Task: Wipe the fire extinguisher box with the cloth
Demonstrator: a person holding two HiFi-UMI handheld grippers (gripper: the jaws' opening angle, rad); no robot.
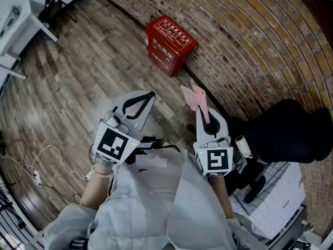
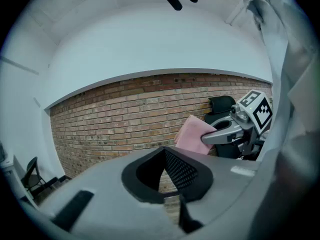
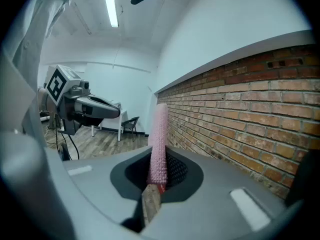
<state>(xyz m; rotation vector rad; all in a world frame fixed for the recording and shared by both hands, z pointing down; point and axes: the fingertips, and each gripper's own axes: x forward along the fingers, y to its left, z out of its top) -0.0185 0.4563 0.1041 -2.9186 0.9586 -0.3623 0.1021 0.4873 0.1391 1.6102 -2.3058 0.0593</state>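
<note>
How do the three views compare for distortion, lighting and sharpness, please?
Head view: fisheye bows the brick wall into an arc; box evenly lit and sharp. Left gripper view: dark round vignette, a mosaic patch at the top. Right gripper view: ceiling light glares; cloth is crisp.

Brick wall (image 1: 250,40) meets plank floor (image 1: 78,72) — black chair (image 1: 53,3) beyond.

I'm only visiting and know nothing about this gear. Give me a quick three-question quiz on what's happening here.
1. Which gripper holds the pink cloth? A) left B) right
2. True or false: the red fire extinguisher box hangs on the brick wall.
3. Fill in: the left gripper has its jaws ____, with nothing between them.
Key: 1 B, the right gripper. 2 False, it stands on the wood floor. 3 together.
</note>
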